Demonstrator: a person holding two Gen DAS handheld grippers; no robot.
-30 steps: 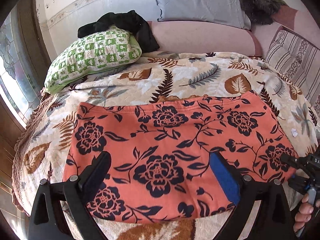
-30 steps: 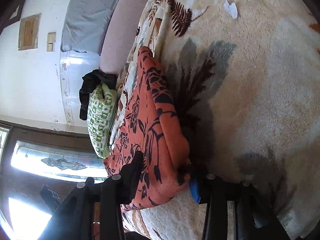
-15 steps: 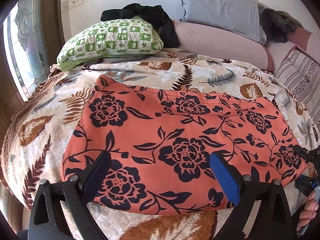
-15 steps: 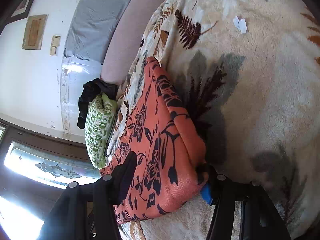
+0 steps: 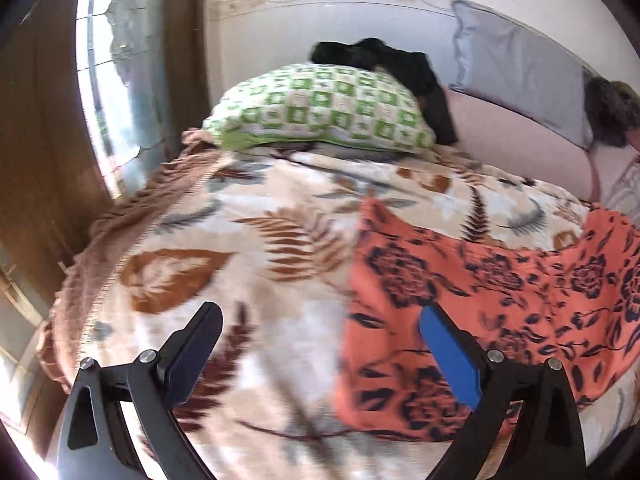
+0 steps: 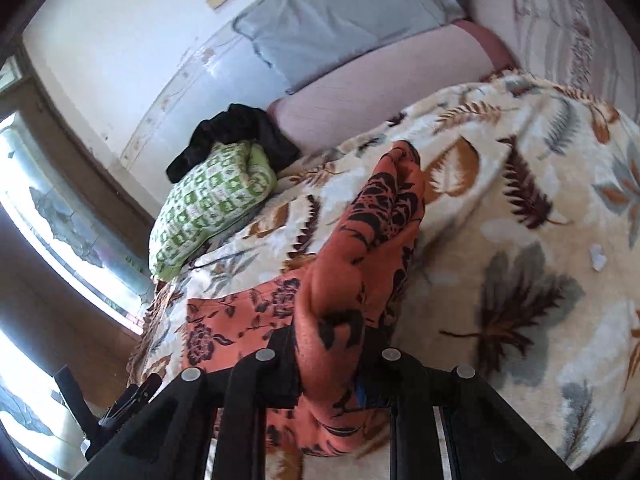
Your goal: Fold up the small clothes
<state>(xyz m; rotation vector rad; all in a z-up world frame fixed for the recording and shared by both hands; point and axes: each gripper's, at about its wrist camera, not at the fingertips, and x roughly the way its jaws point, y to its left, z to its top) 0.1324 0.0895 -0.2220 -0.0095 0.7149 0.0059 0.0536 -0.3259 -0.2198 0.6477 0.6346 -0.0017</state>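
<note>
An orange garment with dark flowers (image 5: pixel 500 300) lies on the leaf-print blanket (image 5: pixel 240 240) of a bed. My left gripper (image 5: pixel 320 316) stands open above the garment's left edge. Its blue right pad (image 5: pixel 448 356) is over the cloth and its left finger (image 5: pixel 192 344) over bare blanket, holding nothing. My right gripper (image 6: pixel 330 336) has its jaws closing on the other end of the garment (image 6: pixel 380 208). That end is bunched between them and raised off the blanket (image 6: pixel 520 280) in a ridge.
A green checked pillow (image 5: pixel 320 108) with a black cloth (image 5: pixel 400 64) on it lies at the head of the bed. A grey pillow (image 5: pixel 520 72) leans on the wall. A window (image 5: pixel 112 80) is at left. A striped cushion (image 6: pixel 580 28) and a white scrap (image 6: pixel 598 256) are at right.
My left gripper slid left to the garment's left edge, still open. My right gripper closed on the garment's end, rolled and rose, lifting that end off the blanket.
</note>
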